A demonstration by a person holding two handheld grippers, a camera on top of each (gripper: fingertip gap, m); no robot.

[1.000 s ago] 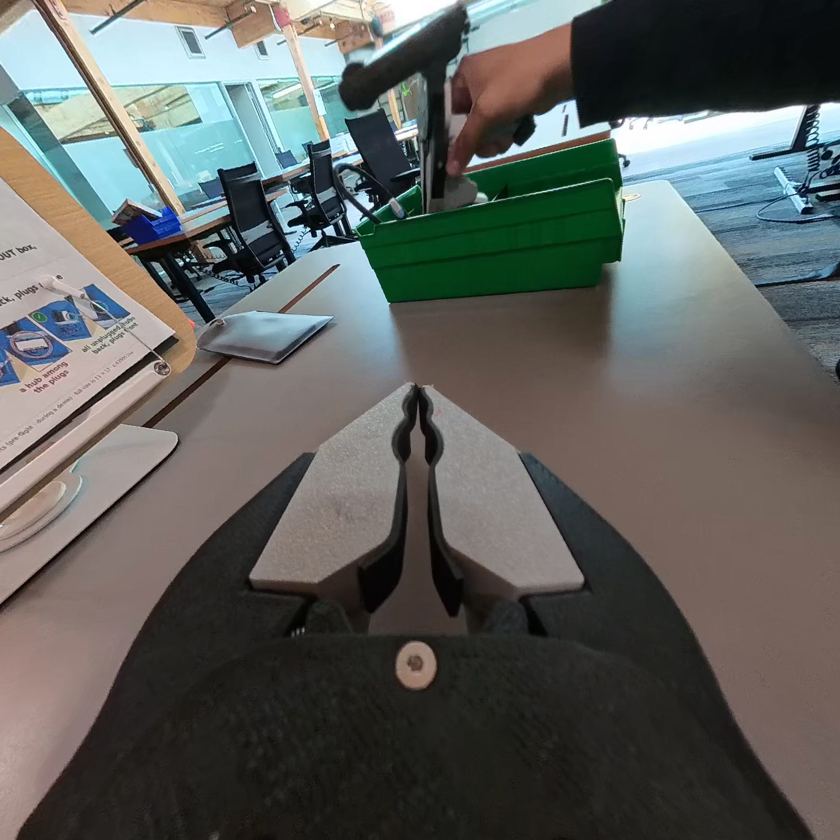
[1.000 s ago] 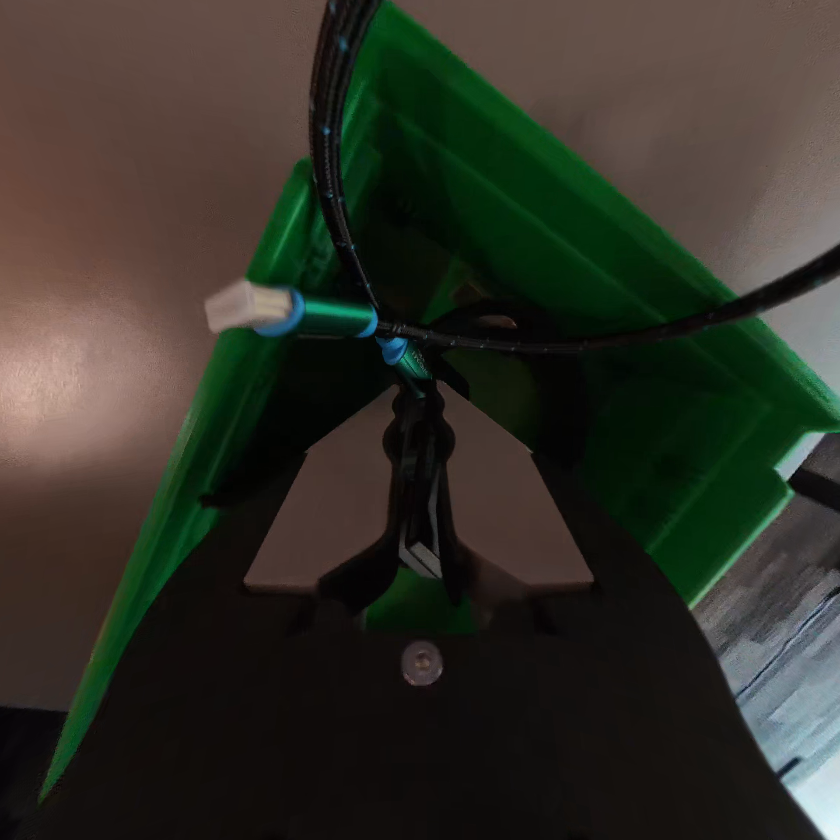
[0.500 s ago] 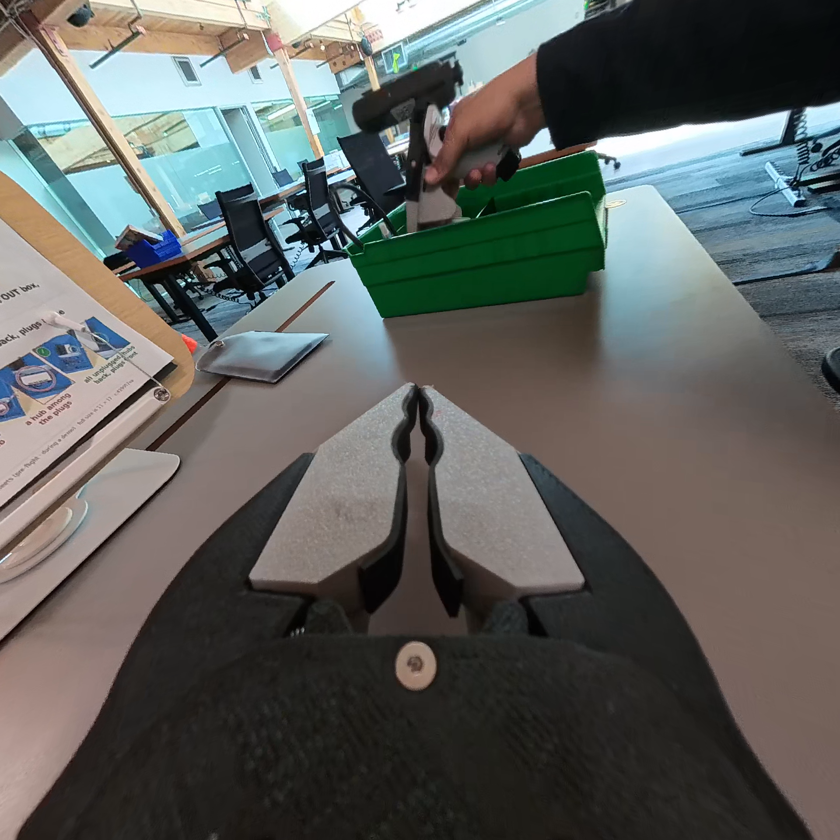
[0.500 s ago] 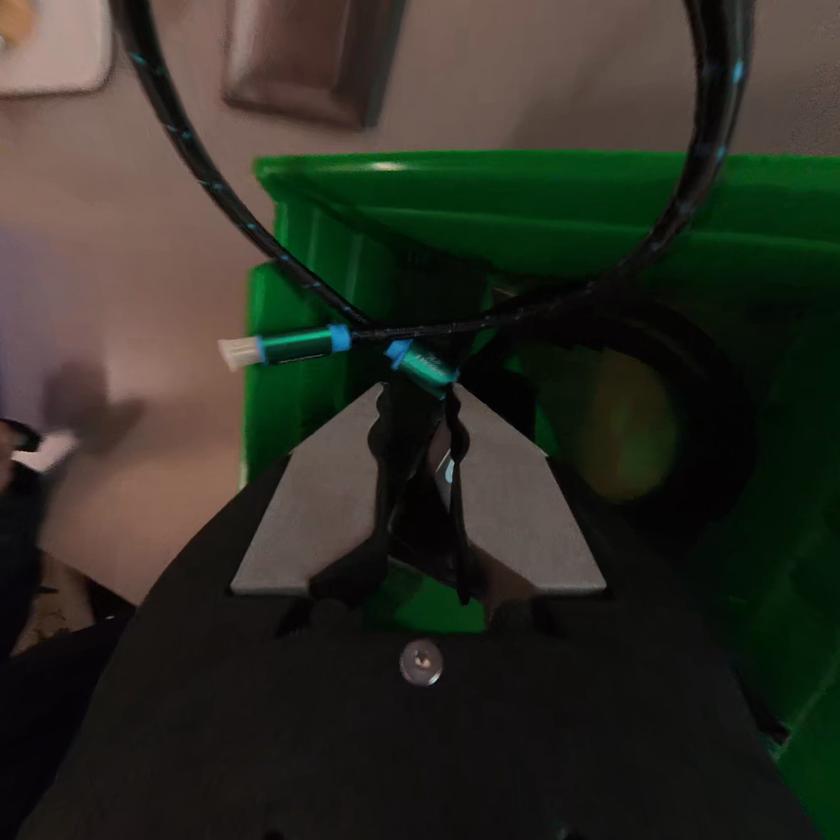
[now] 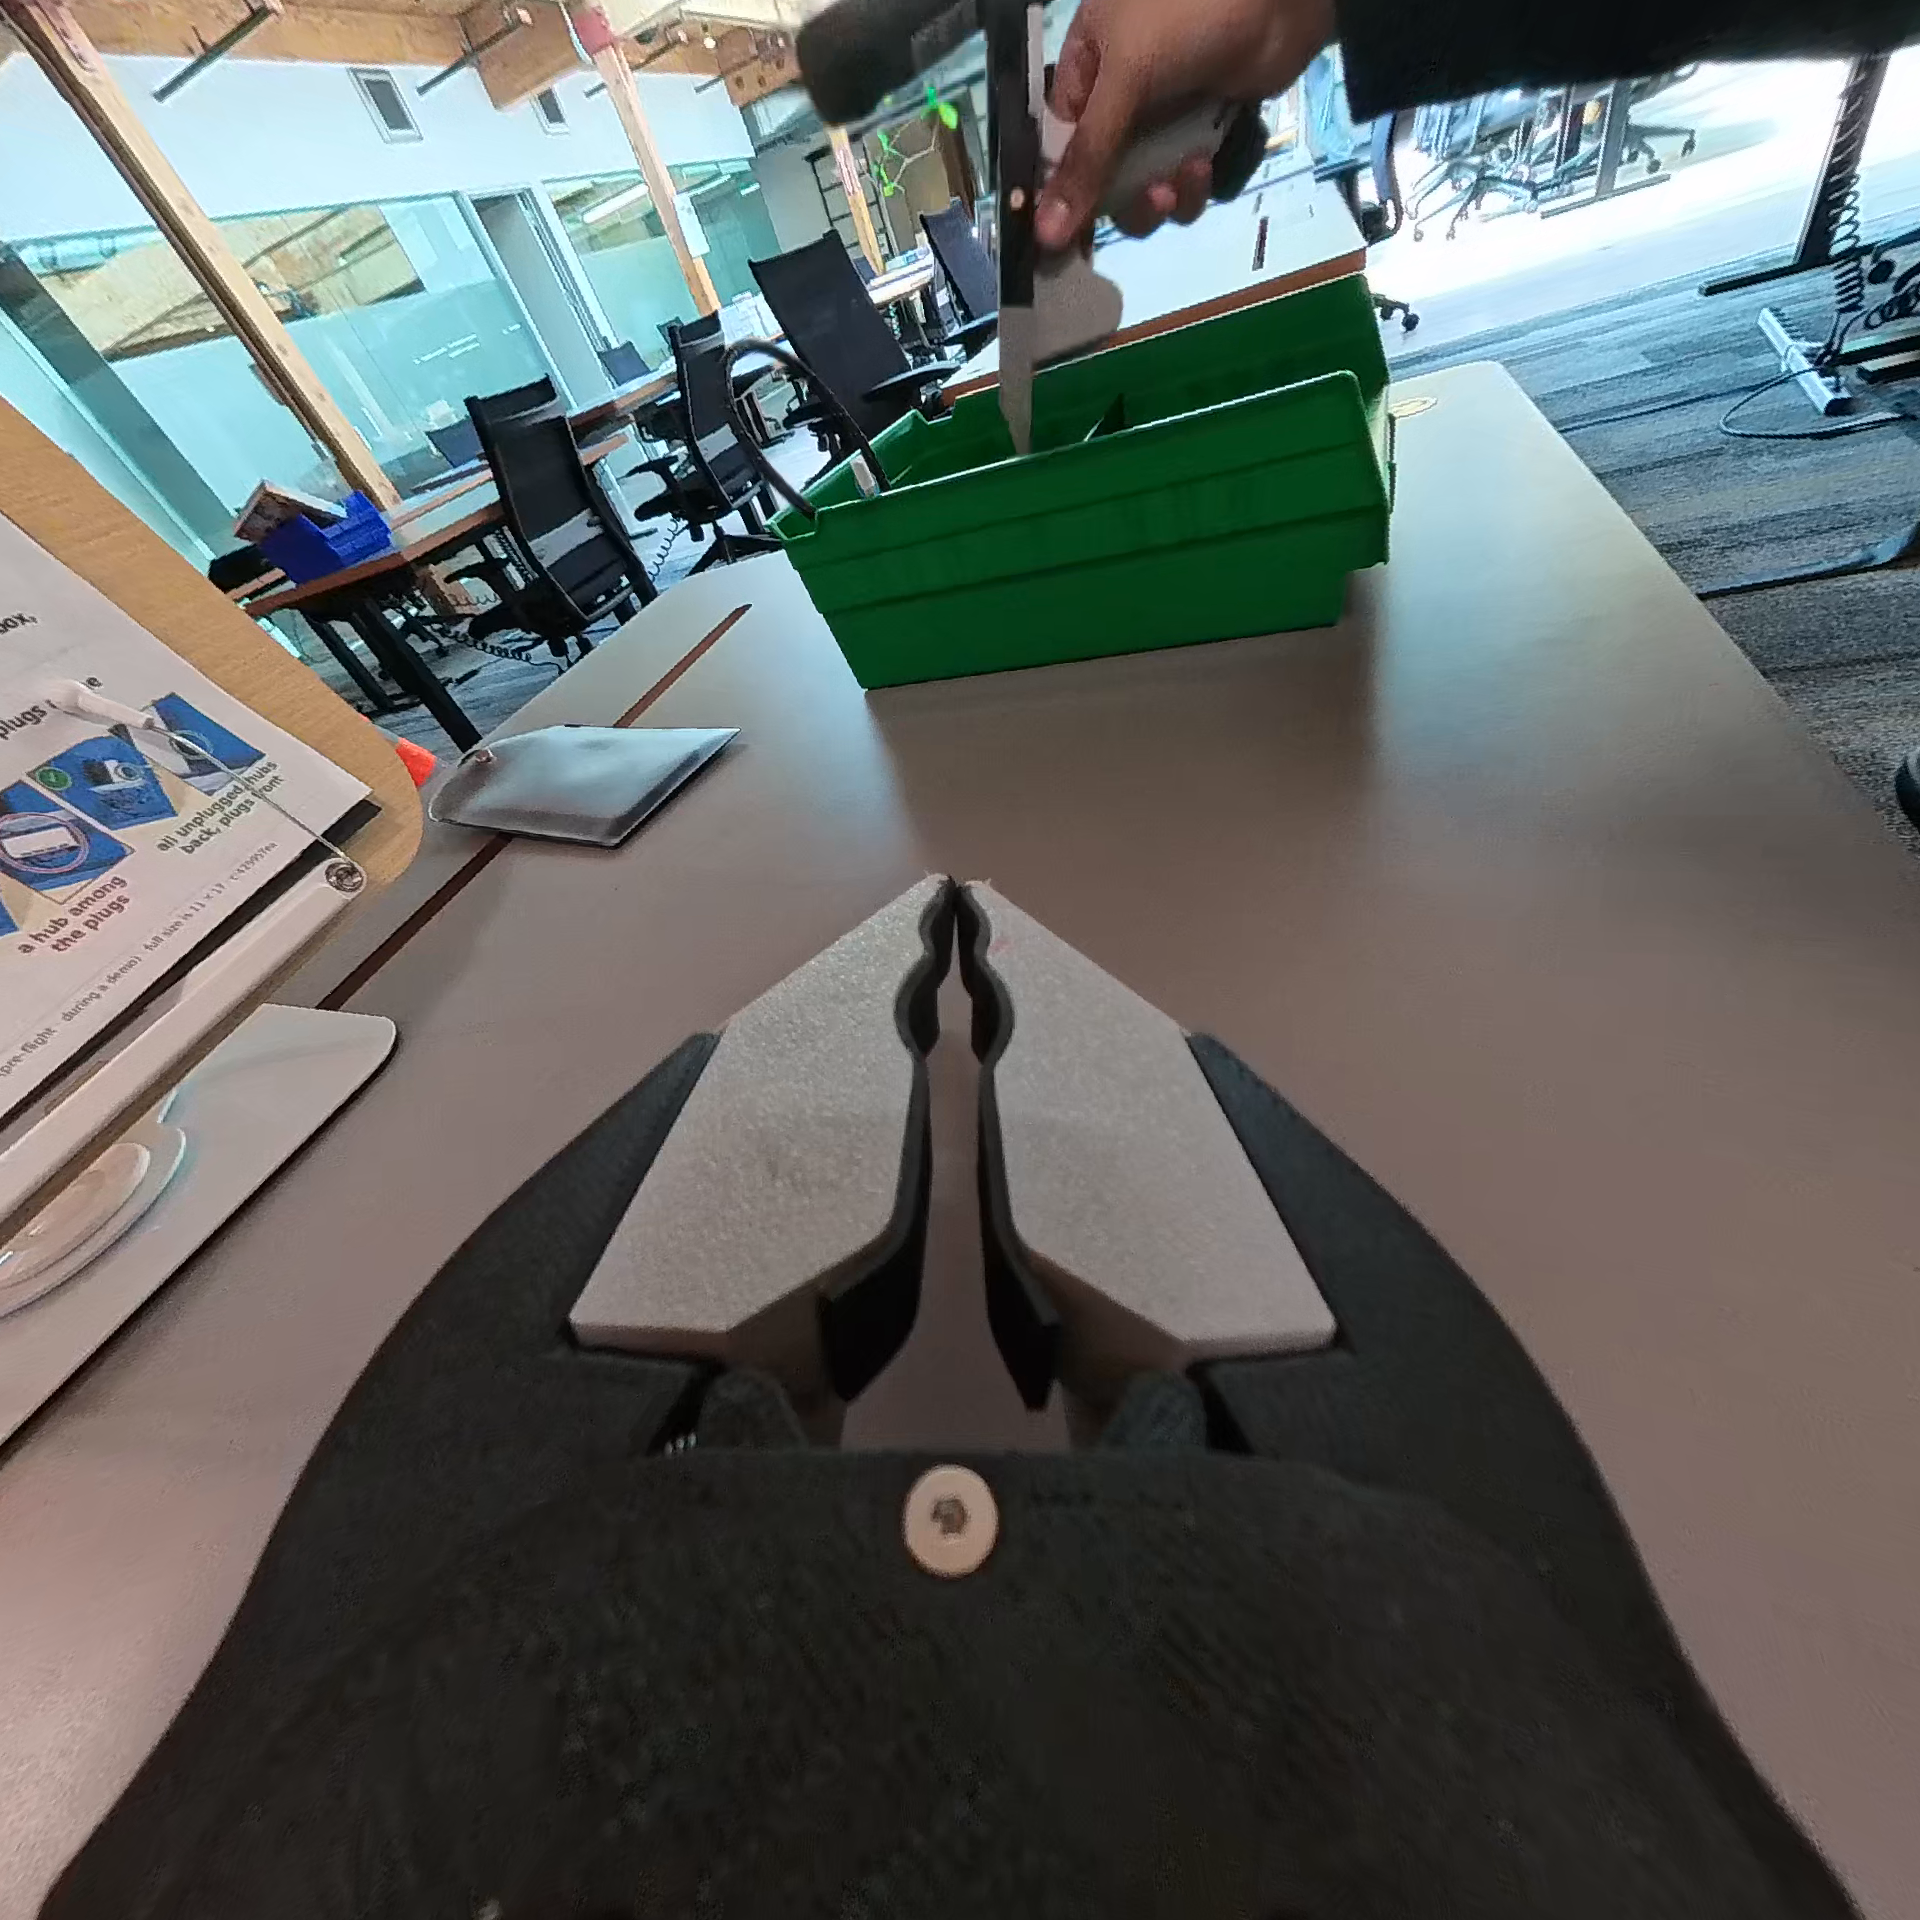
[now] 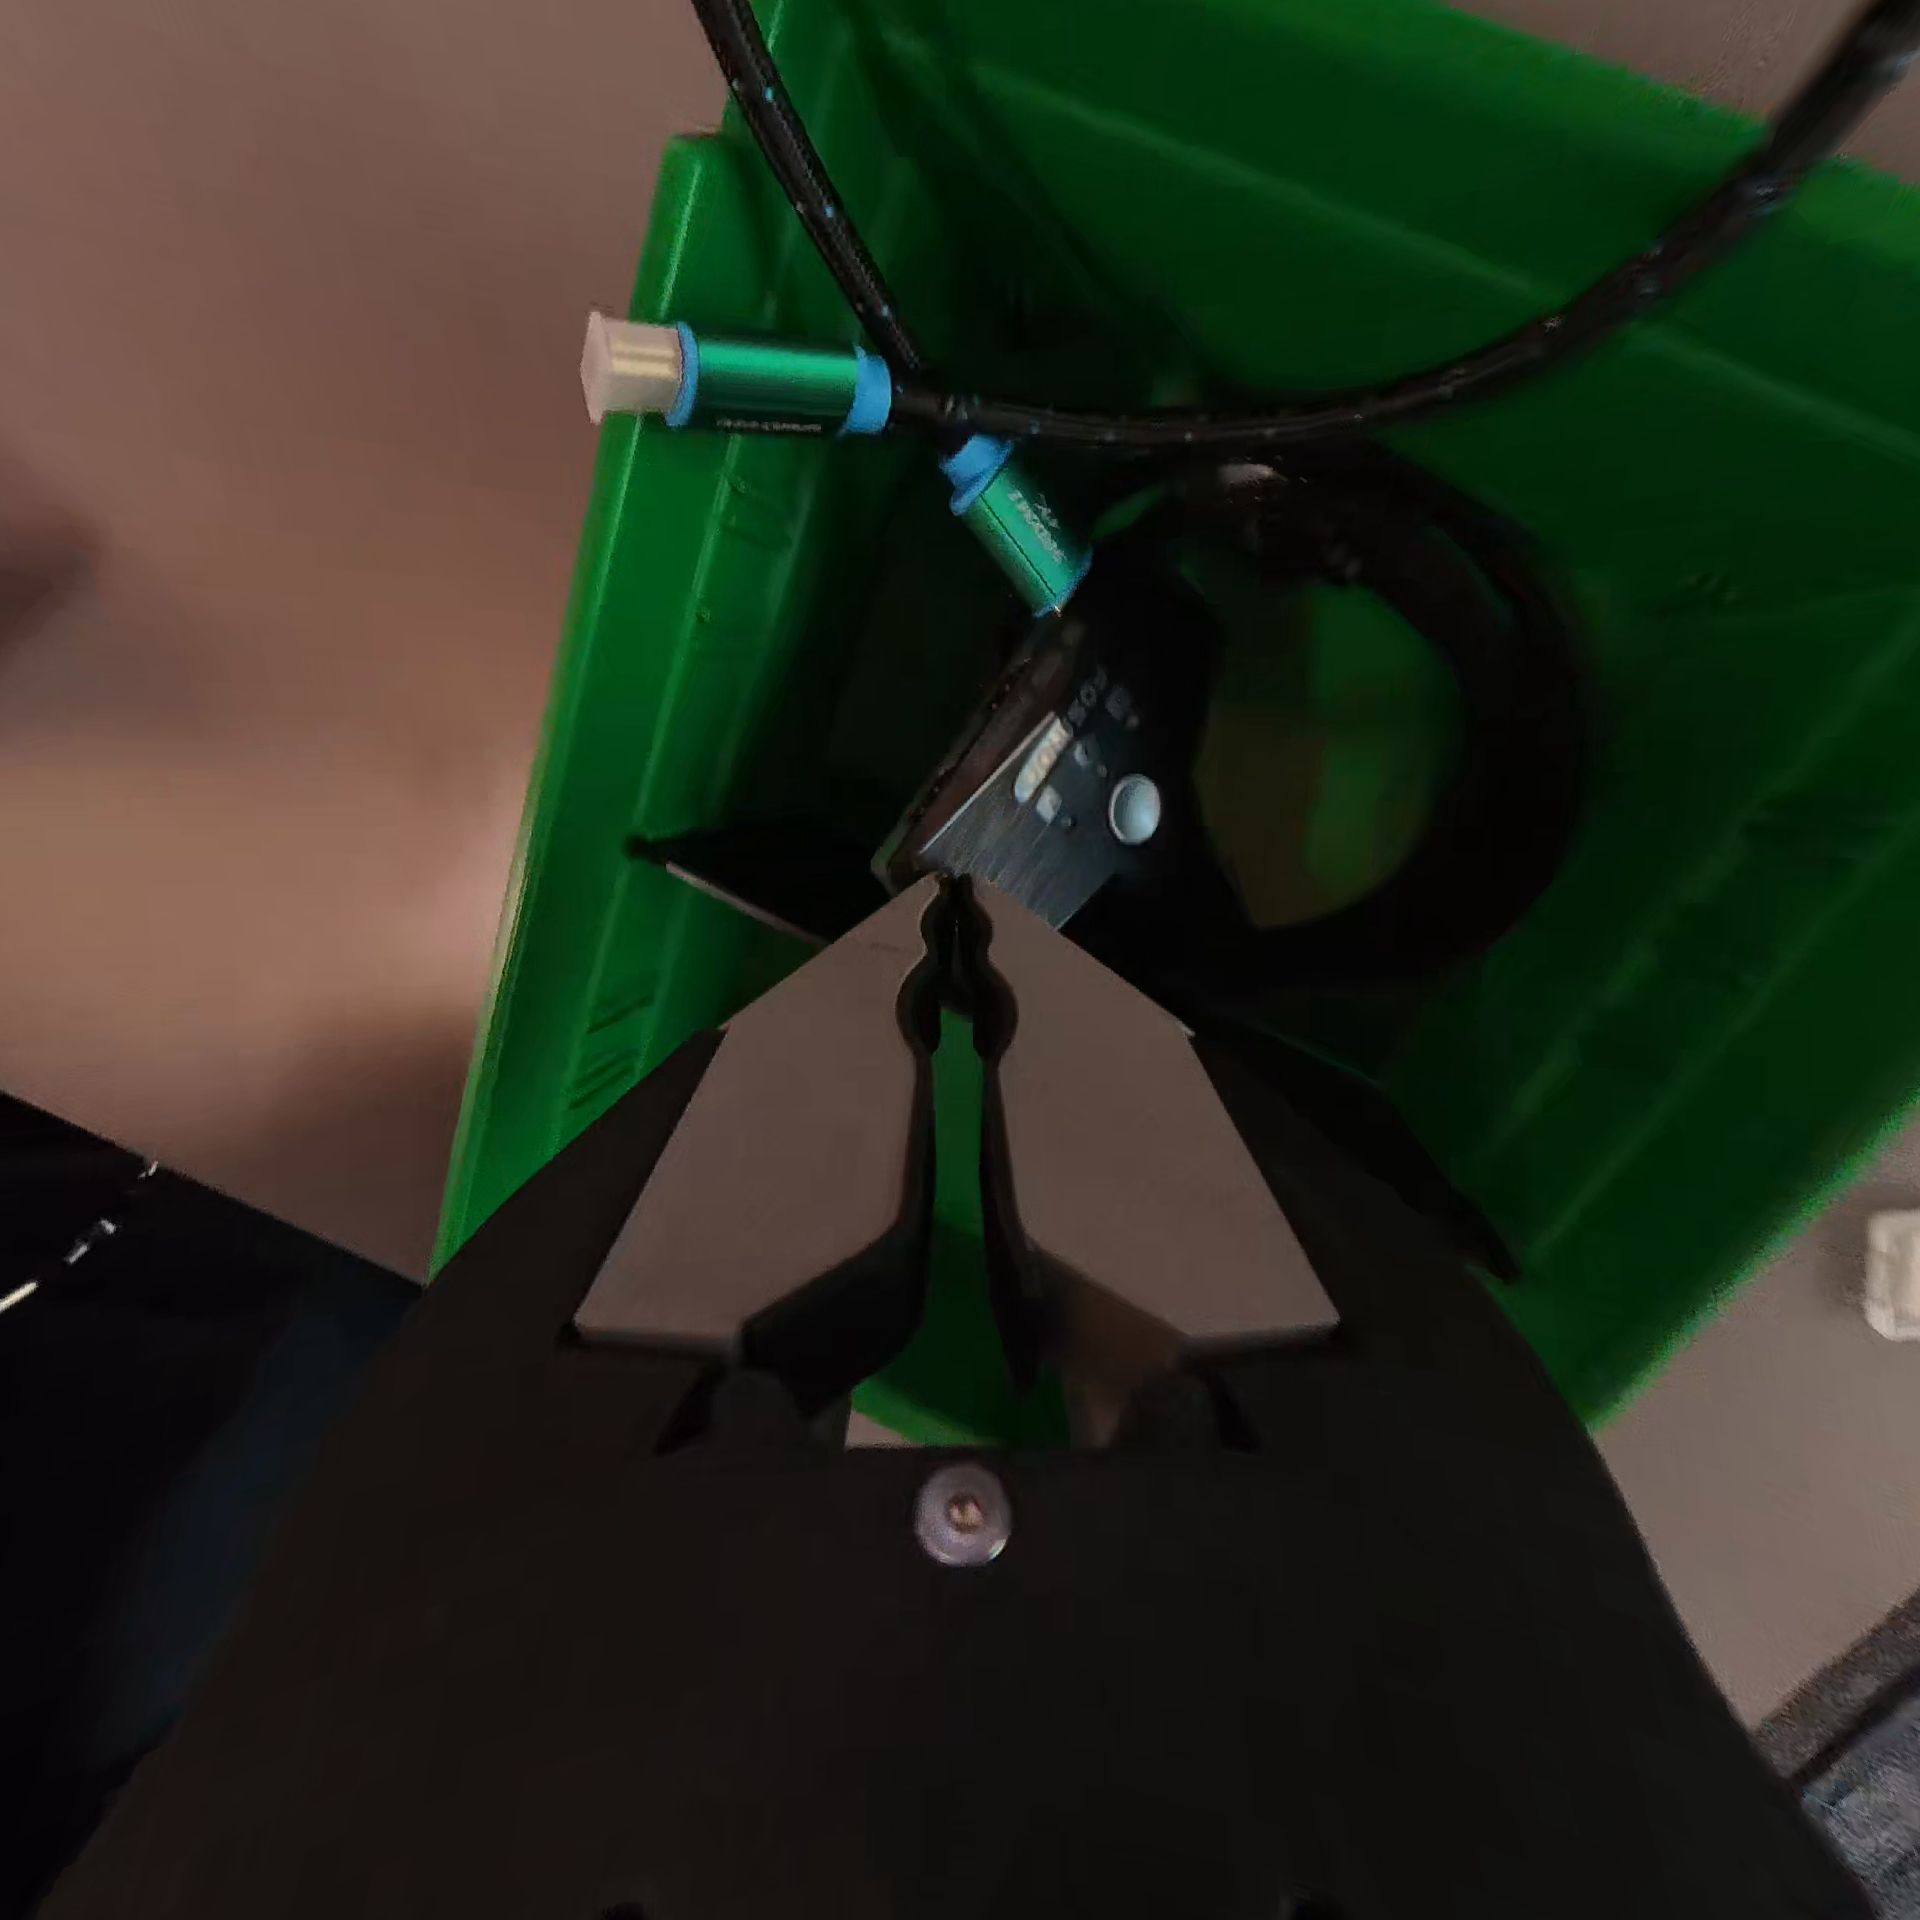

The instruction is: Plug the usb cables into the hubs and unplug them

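My right gripper (image 6: 954,881) points down into a green bin (image 6: 665,727); its jaws are shut. Just past its tips lies a small dark box with a silver face and a round button (image 6: 1049,800). A green plug (image 6: 1013,530) on a black braided cable (image 6: 1351,405) is pushed into the box. The cable's other green plug (image 6: 748,384) pokes over the bin's left rim. My left gripper (image 5: 954,883) is shut and empty, low over the brown table (image 5: 1403,987), well short of the bin (image 5: 1091,582). A hand (image 5: 1132,135) holds the right gripper (image 5: 1023,436) over the bin.
A coil of black cable (image 6: 1538,727) lies in the bin. A flat silver pouch (image 5: 592,774) lies left of the bin. A printed sheet on a wooden board (image 5: 135,748) with a white stand base (image 5: 229,1091) stands at the left. Office chairs and desks are behind. The grippers' ends are close to 35 cm from one another.
The dark box, held deep between the right fingers before, is now out past the tips, and the fingers have closed. The right gripper has risen over the bin. My left gripper has stayed shut.
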